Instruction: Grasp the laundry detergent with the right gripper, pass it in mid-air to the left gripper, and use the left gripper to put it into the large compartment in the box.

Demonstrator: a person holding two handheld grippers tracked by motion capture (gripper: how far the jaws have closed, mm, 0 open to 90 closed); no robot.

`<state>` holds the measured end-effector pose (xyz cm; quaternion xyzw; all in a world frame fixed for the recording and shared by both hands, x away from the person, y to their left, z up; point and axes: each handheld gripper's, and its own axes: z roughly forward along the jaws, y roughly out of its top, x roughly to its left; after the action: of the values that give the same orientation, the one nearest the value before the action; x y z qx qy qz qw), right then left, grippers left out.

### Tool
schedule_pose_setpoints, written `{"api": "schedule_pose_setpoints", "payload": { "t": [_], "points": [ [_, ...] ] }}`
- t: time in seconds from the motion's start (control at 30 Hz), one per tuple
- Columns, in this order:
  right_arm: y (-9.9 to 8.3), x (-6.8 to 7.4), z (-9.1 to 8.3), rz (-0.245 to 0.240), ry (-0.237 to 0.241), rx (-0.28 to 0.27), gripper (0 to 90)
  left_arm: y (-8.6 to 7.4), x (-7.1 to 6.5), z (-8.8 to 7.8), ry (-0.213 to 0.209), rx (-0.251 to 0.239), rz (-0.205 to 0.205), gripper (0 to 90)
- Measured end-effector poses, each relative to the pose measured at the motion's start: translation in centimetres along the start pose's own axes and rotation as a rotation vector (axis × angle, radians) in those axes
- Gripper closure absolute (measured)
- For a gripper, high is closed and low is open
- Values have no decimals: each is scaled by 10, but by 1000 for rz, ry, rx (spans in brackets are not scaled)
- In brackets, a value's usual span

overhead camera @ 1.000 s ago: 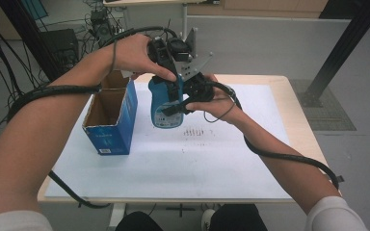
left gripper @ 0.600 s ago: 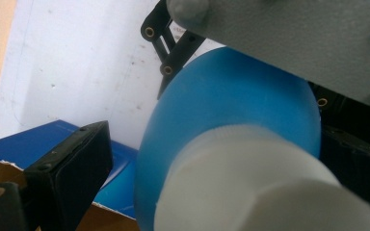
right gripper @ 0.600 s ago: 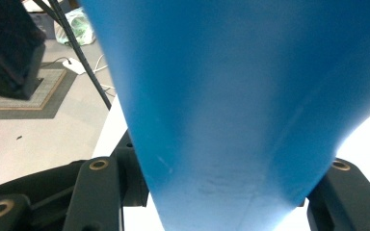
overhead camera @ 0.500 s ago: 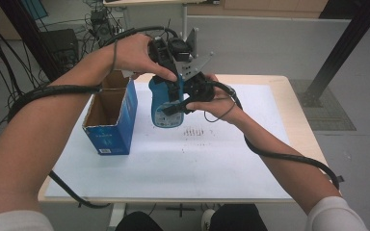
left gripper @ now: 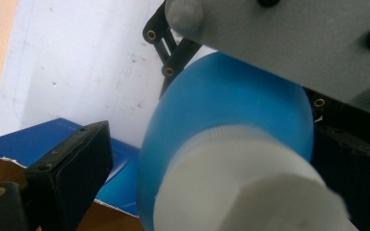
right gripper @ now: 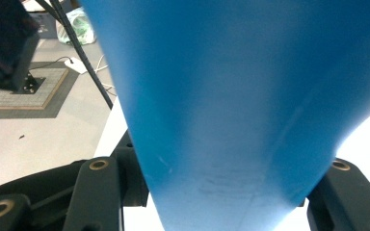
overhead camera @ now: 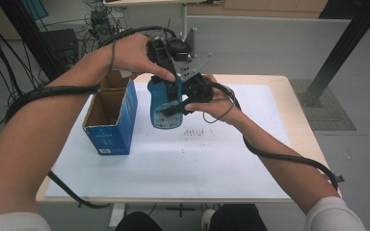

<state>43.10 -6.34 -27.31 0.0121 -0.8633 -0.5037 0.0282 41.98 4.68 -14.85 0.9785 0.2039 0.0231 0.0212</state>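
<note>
Two grippers meet over the middle of the table, both on one blue bottle [overhead camera: 165, 107]. Nearest the person, the right gripper [overhead camera: 182, 107] comes in from the bottle's right side; its jaws are drawn in almost as far as they go and clamp the bottle's blue body [right gripper: 231, 96], which rises between them in the right gripper view. Just above and beyond it, the left gripper [overhead camera: 169, 77] points down over the bottle's top. In the left gripper view its jaws stand on either side of the white cap [left gripper: 241, 187], with a clear gap at the near jaw; whether the other jaw touches the cap I cannot tell. To the left of both grippers, just beside the bottle, stands an open blue cardboard box [overhead camera: 110, 118] on the white sheet [overhead camera: 173, 163] covering the table [overhead camera: 301, 120].
</note>
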Motion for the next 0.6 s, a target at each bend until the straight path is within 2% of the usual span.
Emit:
{"api": "schedule_pose_setpoints", "payload": {
  "t": [0.6],
  "points": [
    [0,0,-1,0,-1,0,438,-1,0,2,-1,5,-1,50]
  ]
}}
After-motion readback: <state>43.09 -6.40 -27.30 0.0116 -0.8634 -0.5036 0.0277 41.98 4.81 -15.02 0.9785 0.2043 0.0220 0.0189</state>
